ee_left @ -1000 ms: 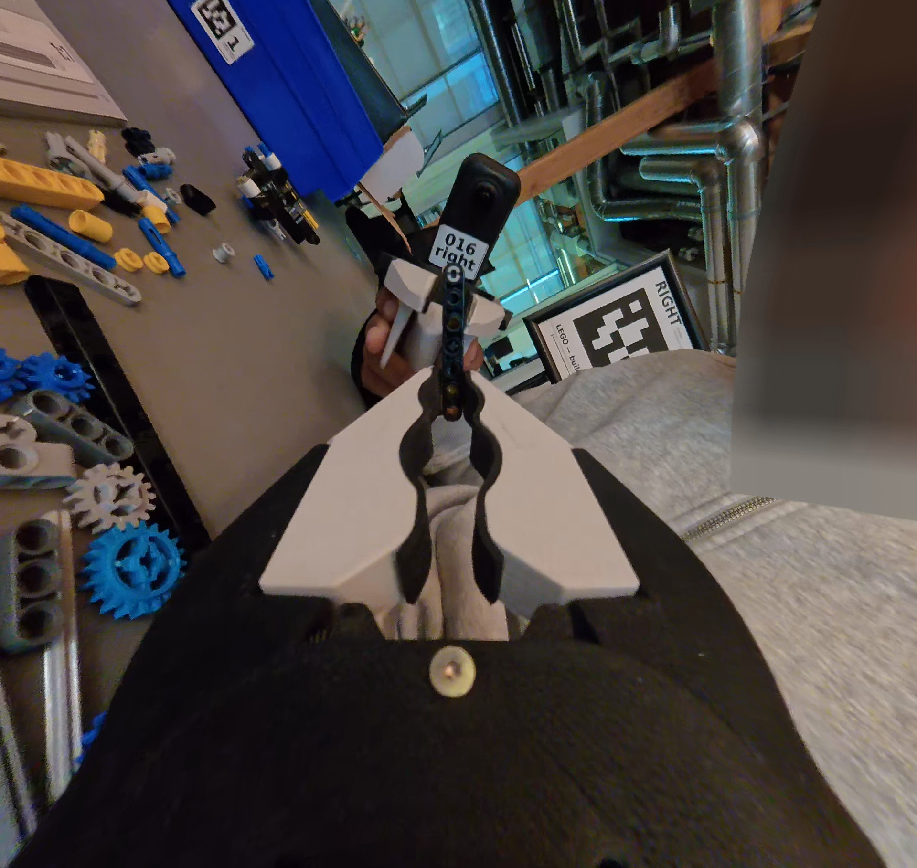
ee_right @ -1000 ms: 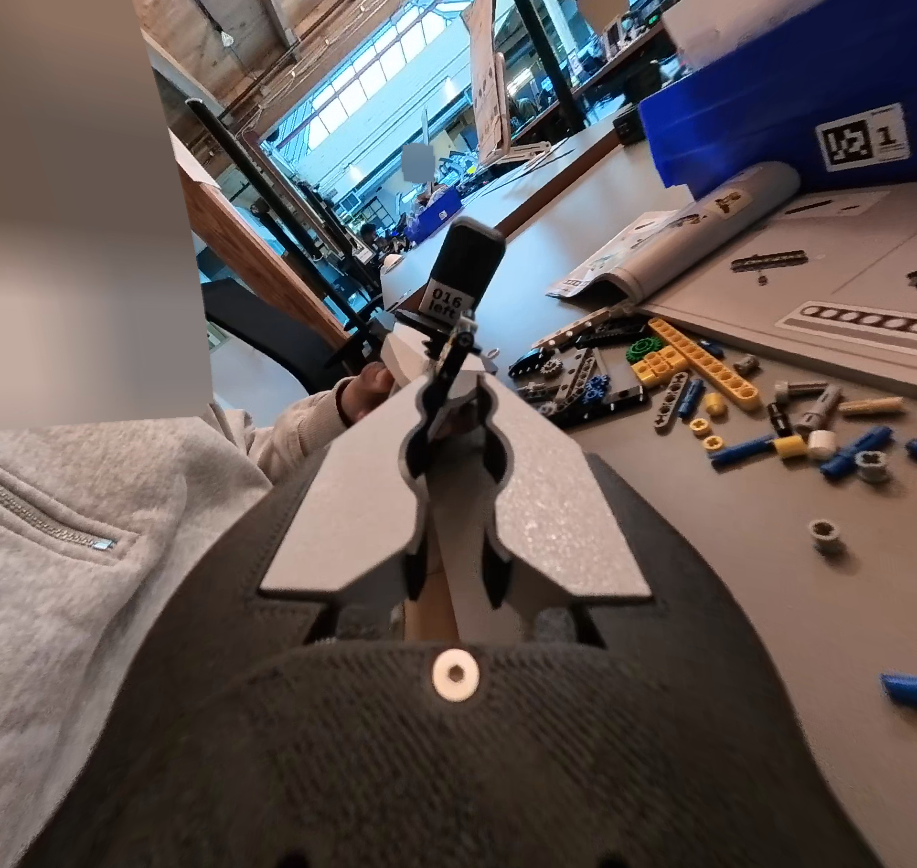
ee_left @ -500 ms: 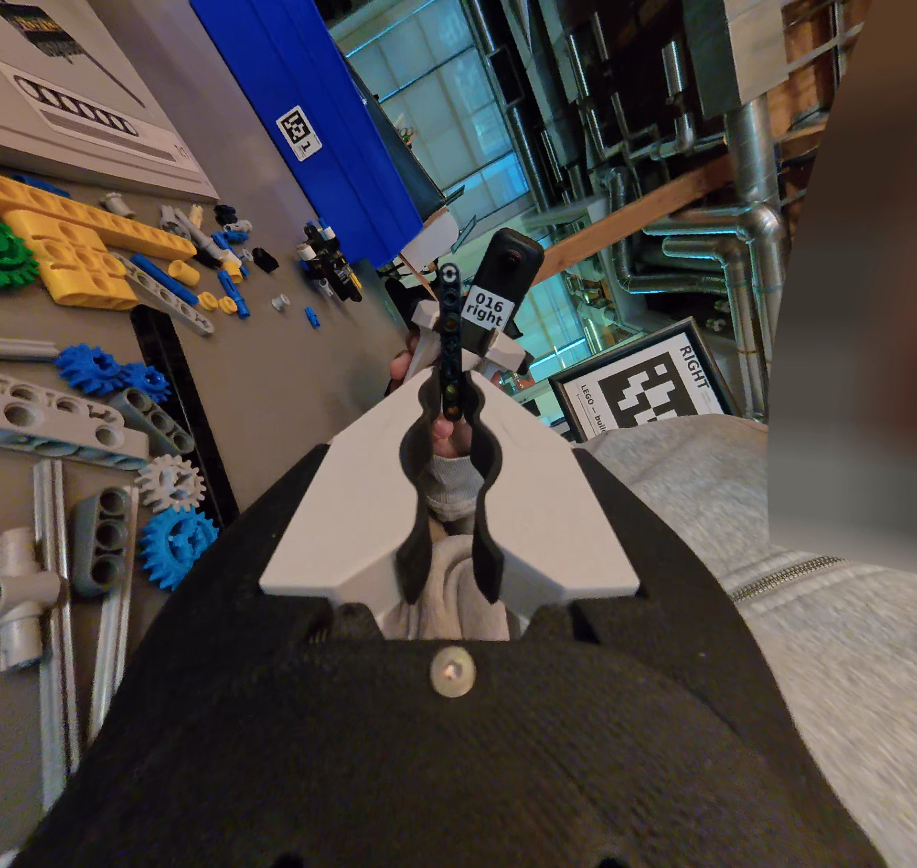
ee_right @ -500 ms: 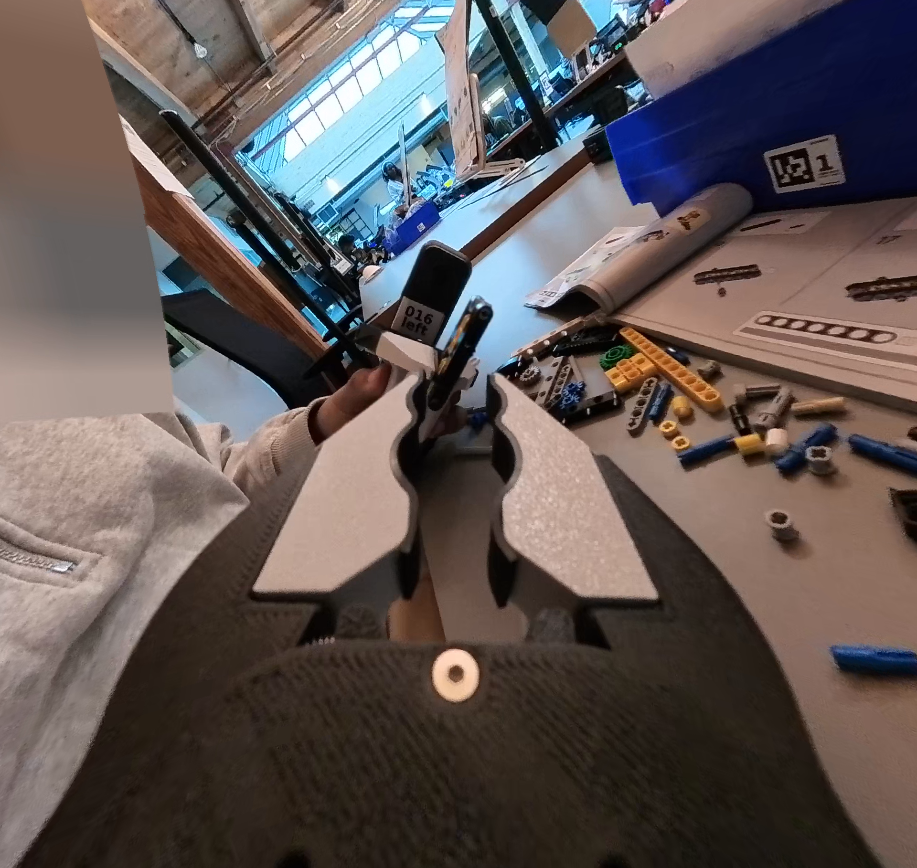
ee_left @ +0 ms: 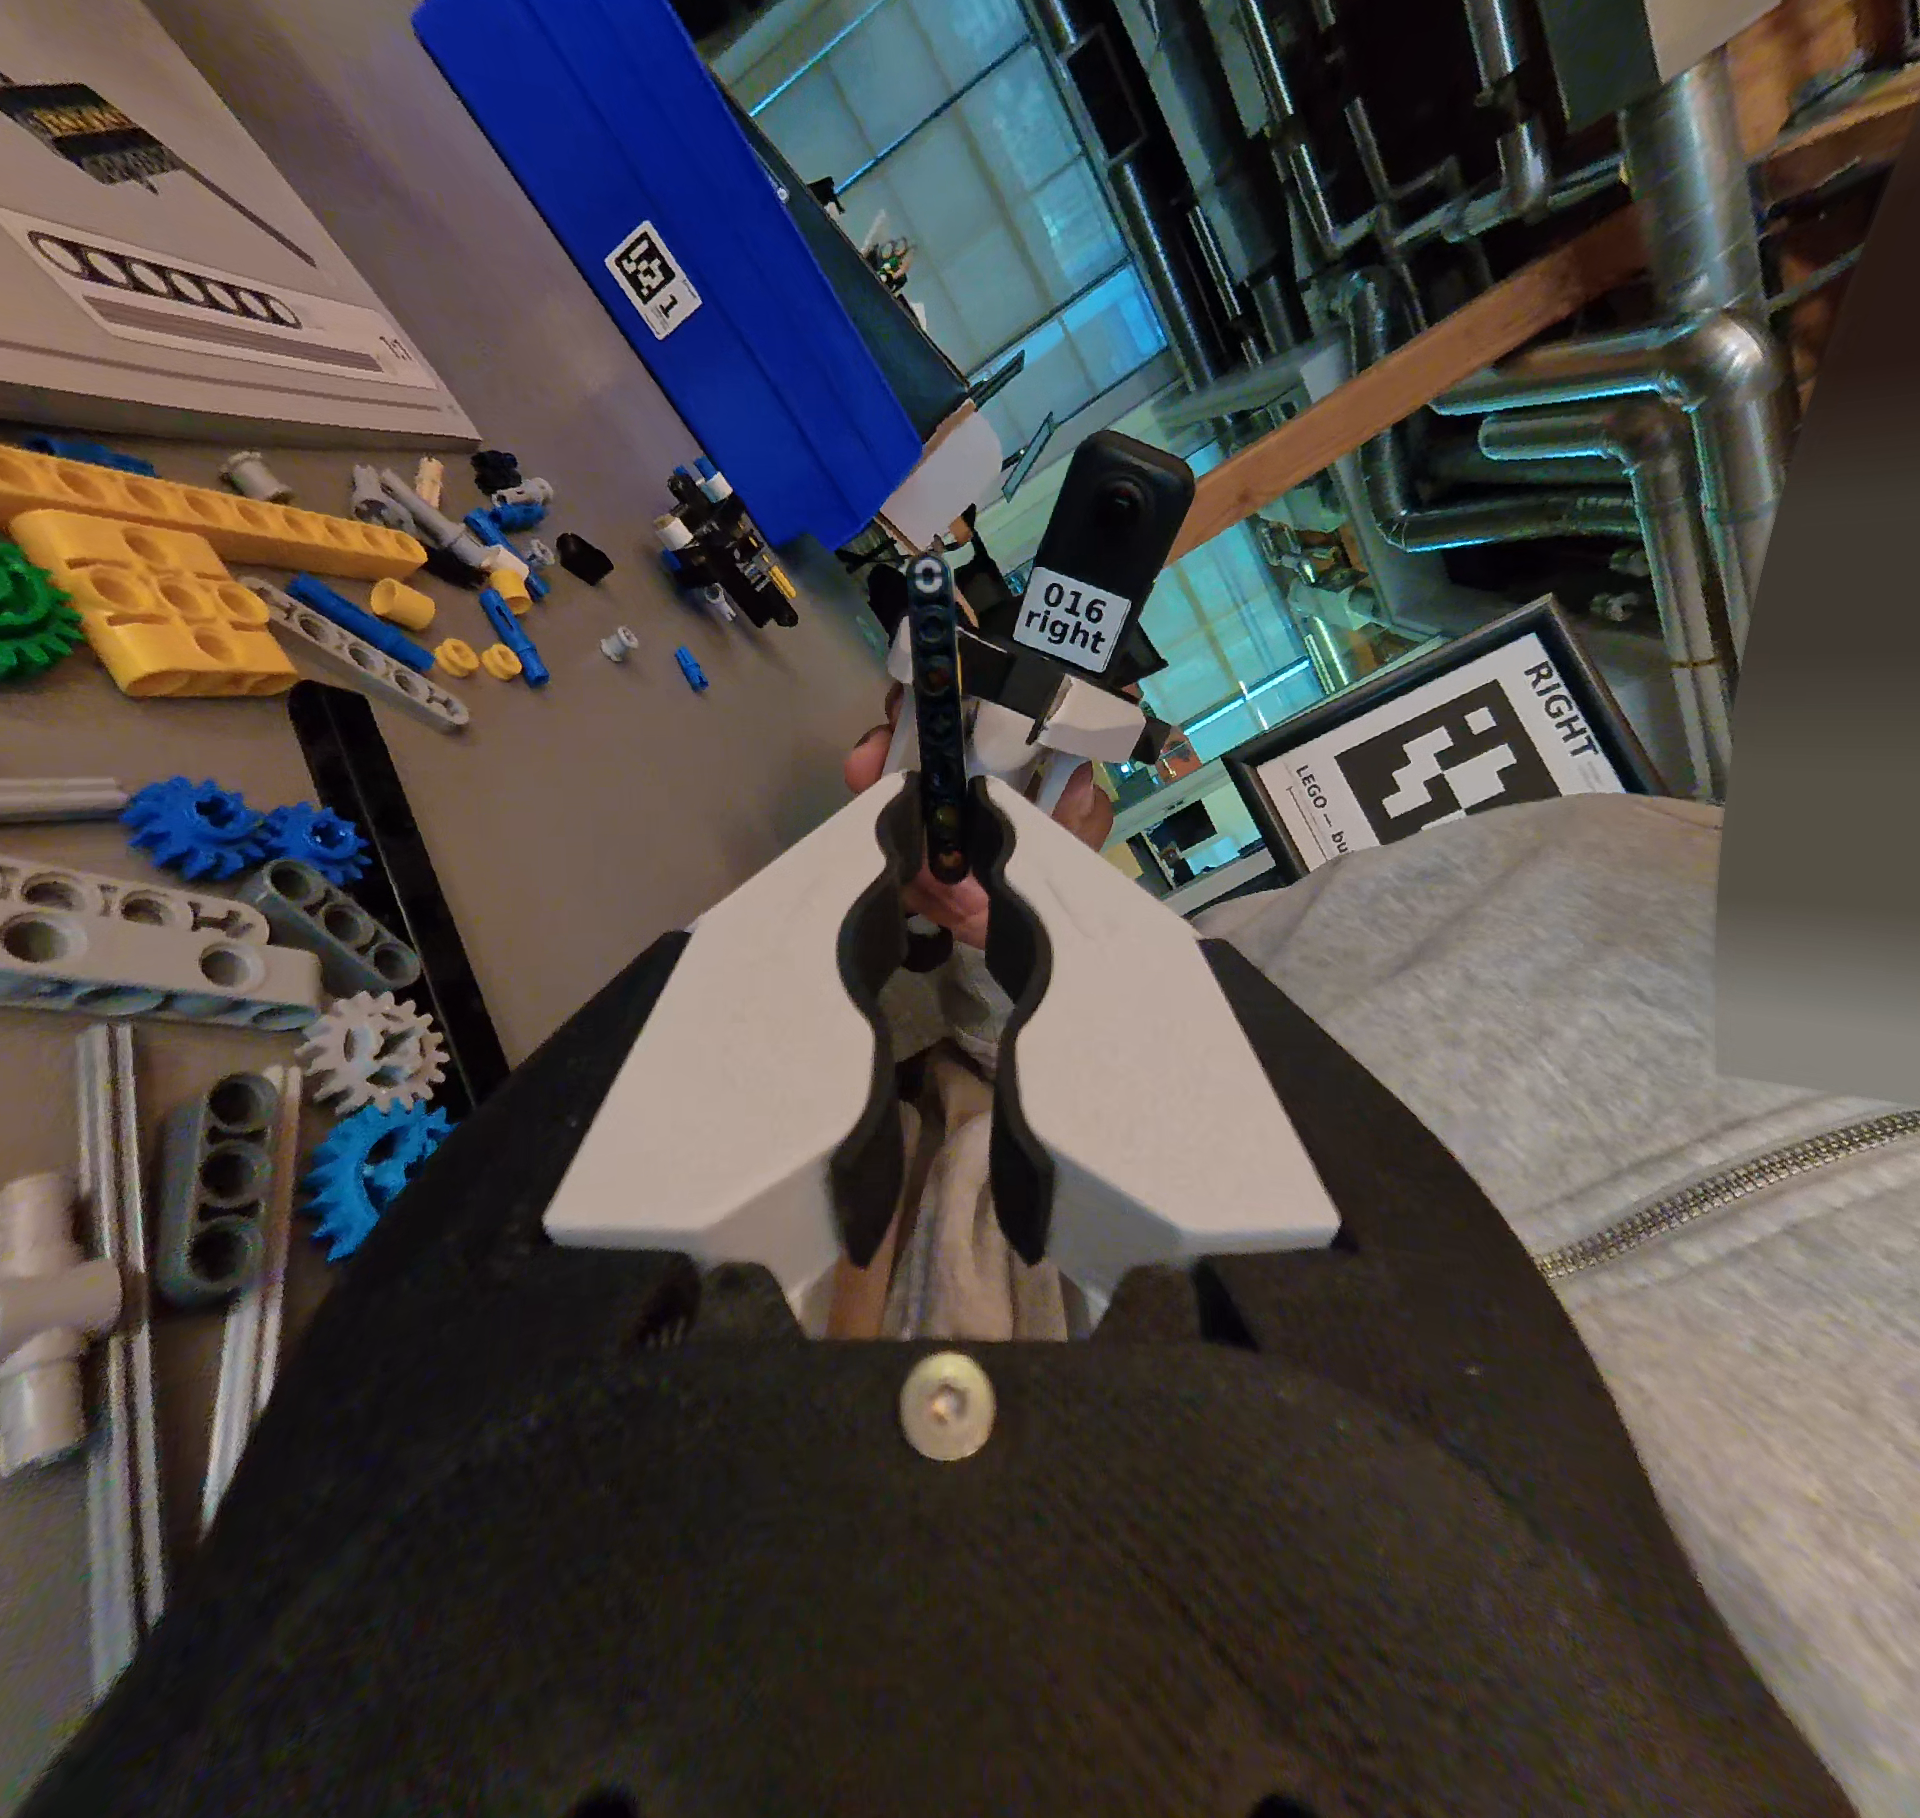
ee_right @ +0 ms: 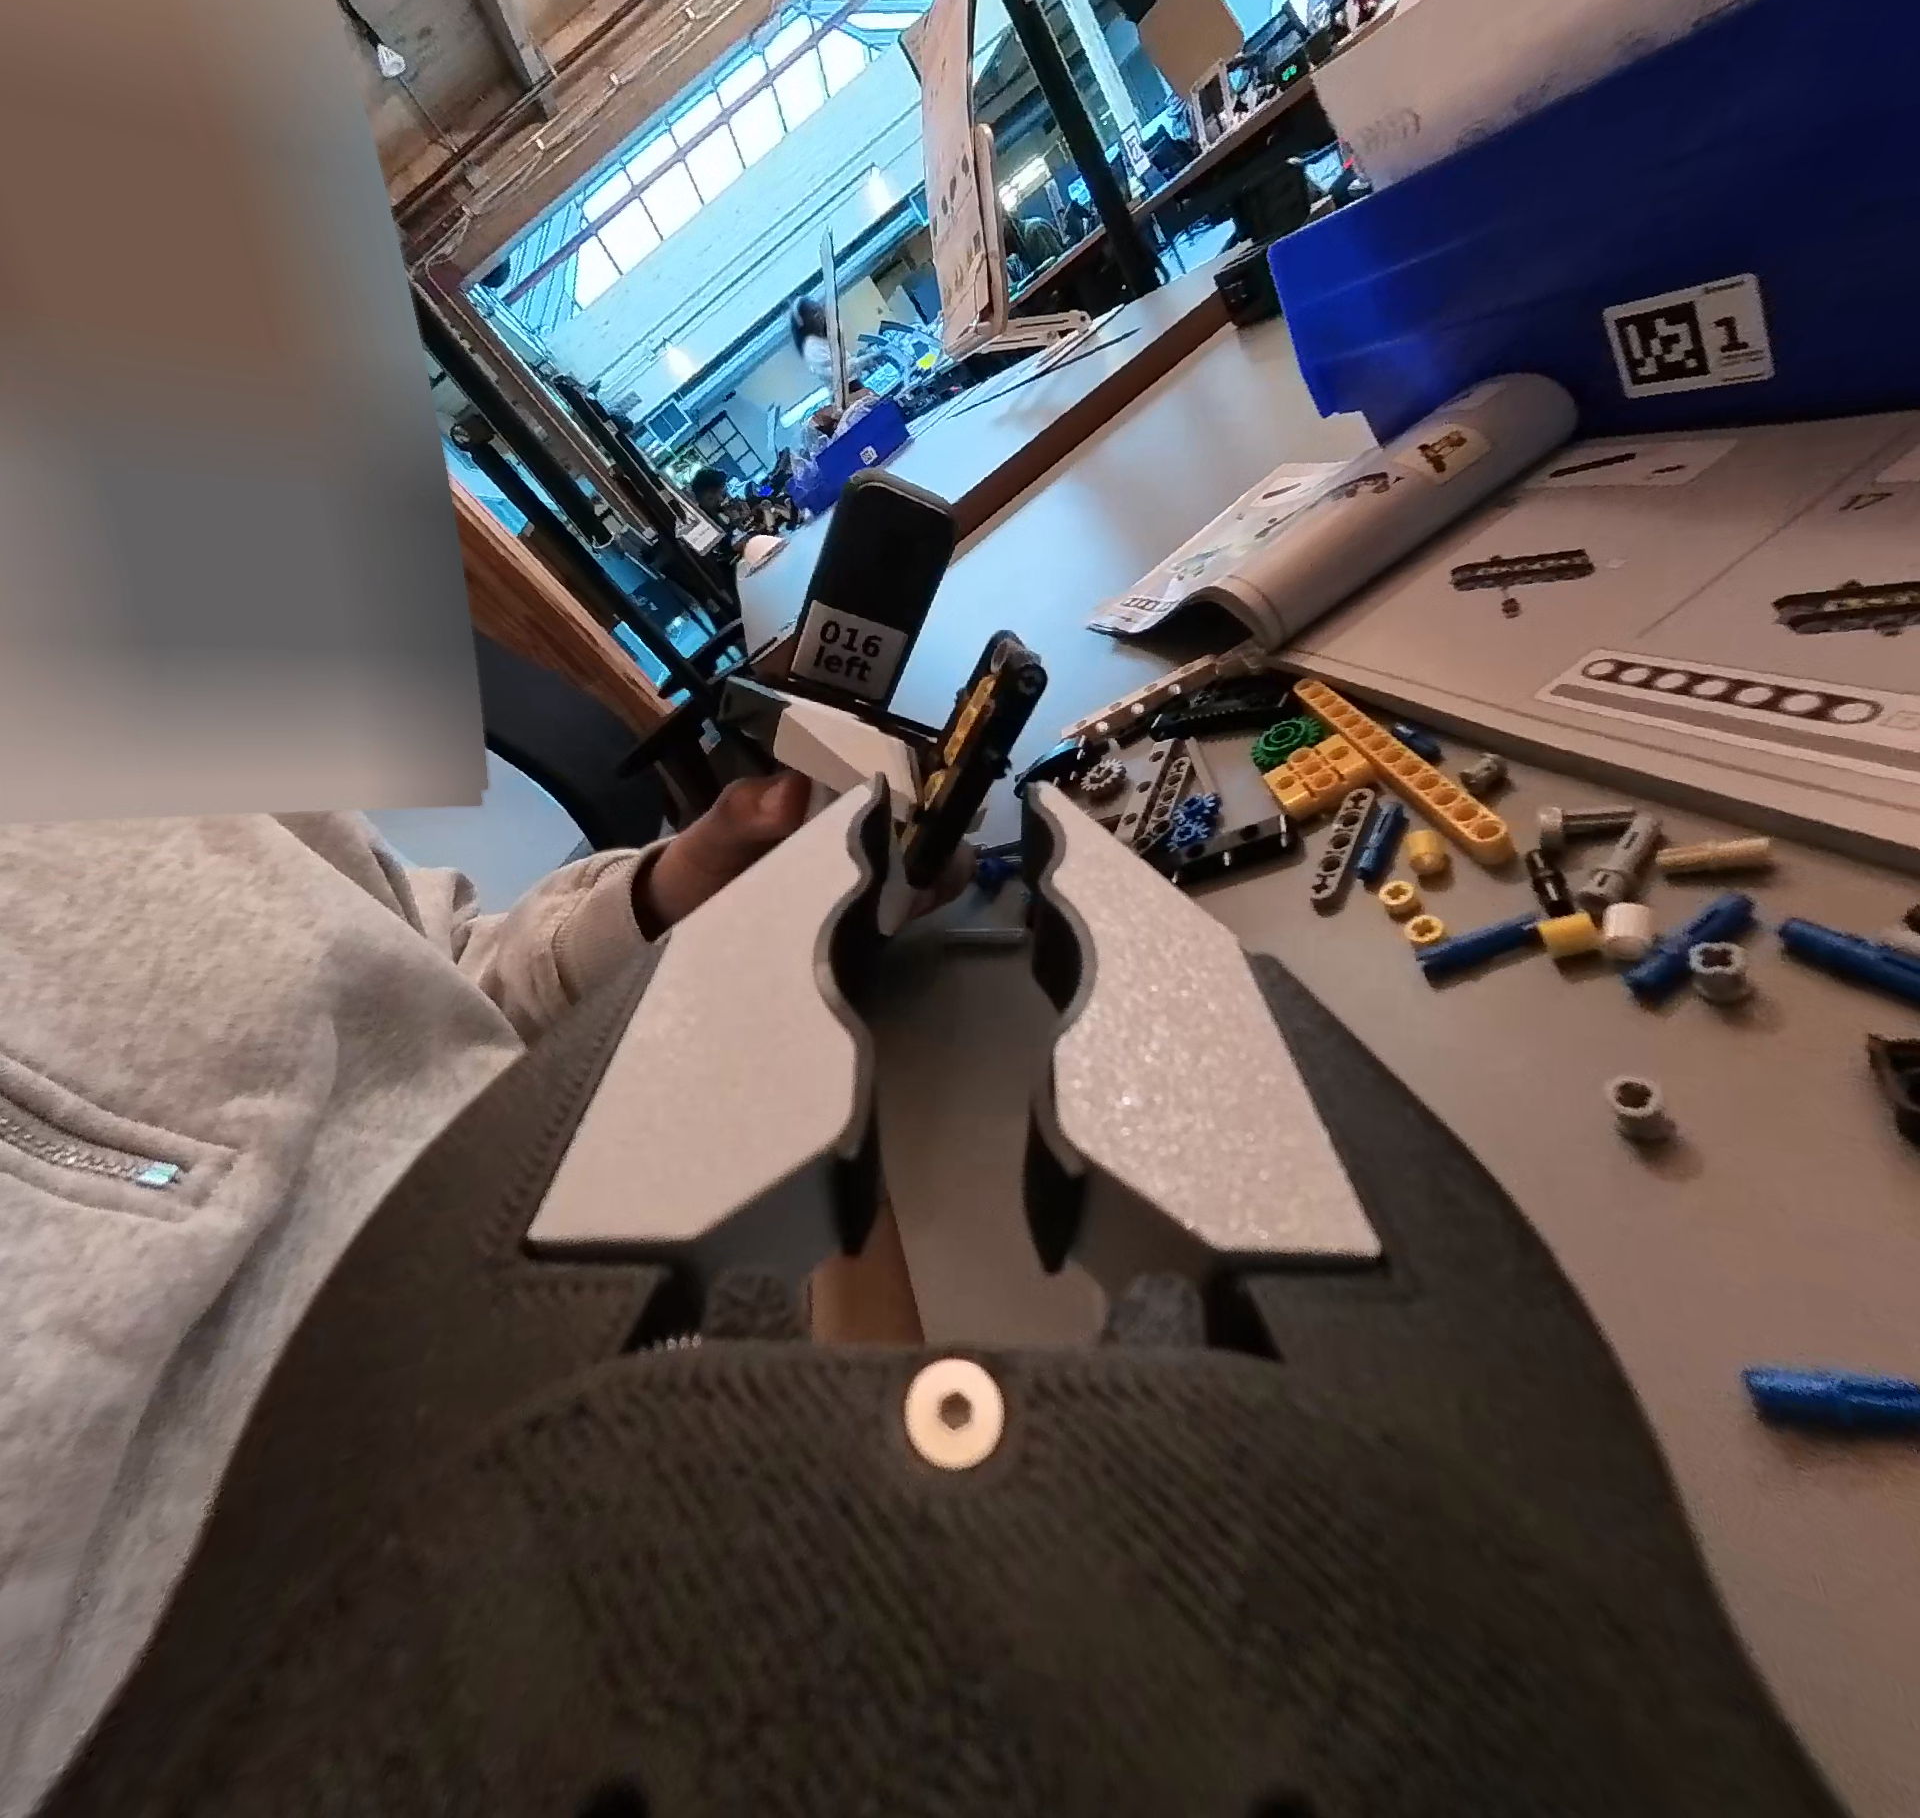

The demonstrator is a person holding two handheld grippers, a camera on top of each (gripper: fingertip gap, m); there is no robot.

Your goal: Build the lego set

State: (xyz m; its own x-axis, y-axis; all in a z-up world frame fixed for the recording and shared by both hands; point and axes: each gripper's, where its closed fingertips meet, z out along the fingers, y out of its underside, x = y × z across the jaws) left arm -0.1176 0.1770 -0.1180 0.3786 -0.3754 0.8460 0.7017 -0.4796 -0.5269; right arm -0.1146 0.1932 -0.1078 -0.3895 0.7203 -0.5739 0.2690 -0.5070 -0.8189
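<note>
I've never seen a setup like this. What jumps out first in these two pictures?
First, the dark lego beam, pinched upright at the fingertips of the left gripper, held up off the table. Facing it, the right gripper stands open with nothing in it. On the grey table lie loose yellow, blue and grey lego pieces, an open instruction booklet and a blue bin.

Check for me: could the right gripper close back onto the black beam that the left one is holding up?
Probably yes. The right gripper is open, and the black beam, clamped upright in the left gripper, stands just beyond its fingertips with nothing between them.
</note>
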